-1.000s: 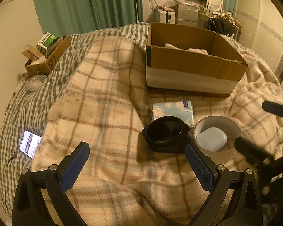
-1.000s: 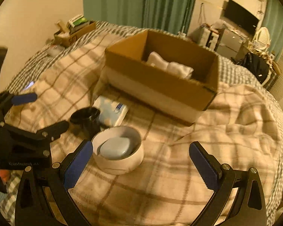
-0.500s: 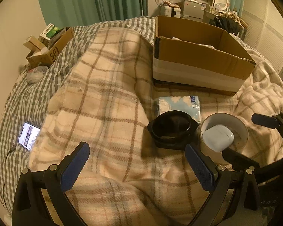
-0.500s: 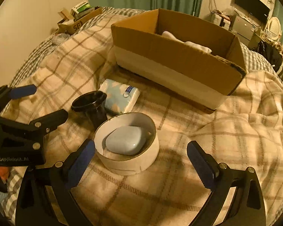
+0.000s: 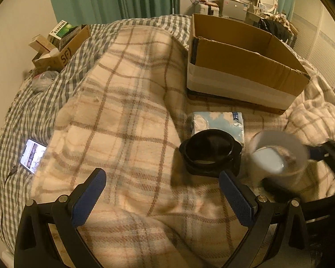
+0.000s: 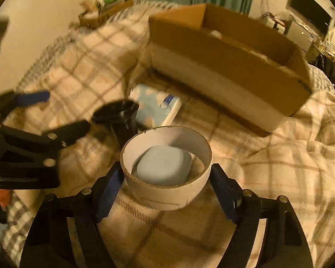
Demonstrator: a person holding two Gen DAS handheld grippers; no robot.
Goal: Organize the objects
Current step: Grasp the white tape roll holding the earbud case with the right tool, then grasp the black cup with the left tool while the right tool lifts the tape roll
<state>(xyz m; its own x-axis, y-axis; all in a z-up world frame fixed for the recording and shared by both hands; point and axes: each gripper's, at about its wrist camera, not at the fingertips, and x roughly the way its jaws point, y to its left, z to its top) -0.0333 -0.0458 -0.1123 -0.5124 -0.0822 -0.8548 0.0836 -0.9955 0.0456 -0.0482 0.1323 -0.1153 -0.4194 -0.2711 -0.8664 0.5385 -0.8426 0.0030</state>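
Note:
A white round tub (image 6: 167, 185) holding a pale blue case (image 6: 165, 167) sits between the fingers of my right gripper (image 6: 166, 178), which is shut on it; the tub shows blurred in the left wrist view (image 5: 279, 156). A black pot (image 5: 210, 151) stands left of it, with a light blue tissue pack (image 5: 221, 122) behind. An open cardboard box (image 5: 245, 67) stands further back on the plaid blanket. My left gripper (image 5: 165, 194) is open and empty, in front of the black pot.
A lit phone (image 5: 32, 155) lies on the checked sheet at the left. A small cardboard box of clutter (image 5: 60, 47) sits at the bed's far left. White cloth (image 6: 216, 33) lies inside the big box. Furniture stands beyond the bed.
My right gripper moved in around the white tub and closed on it; the tub now looks tilted and blurred. My left gripper stayed open and shifted only slightly.

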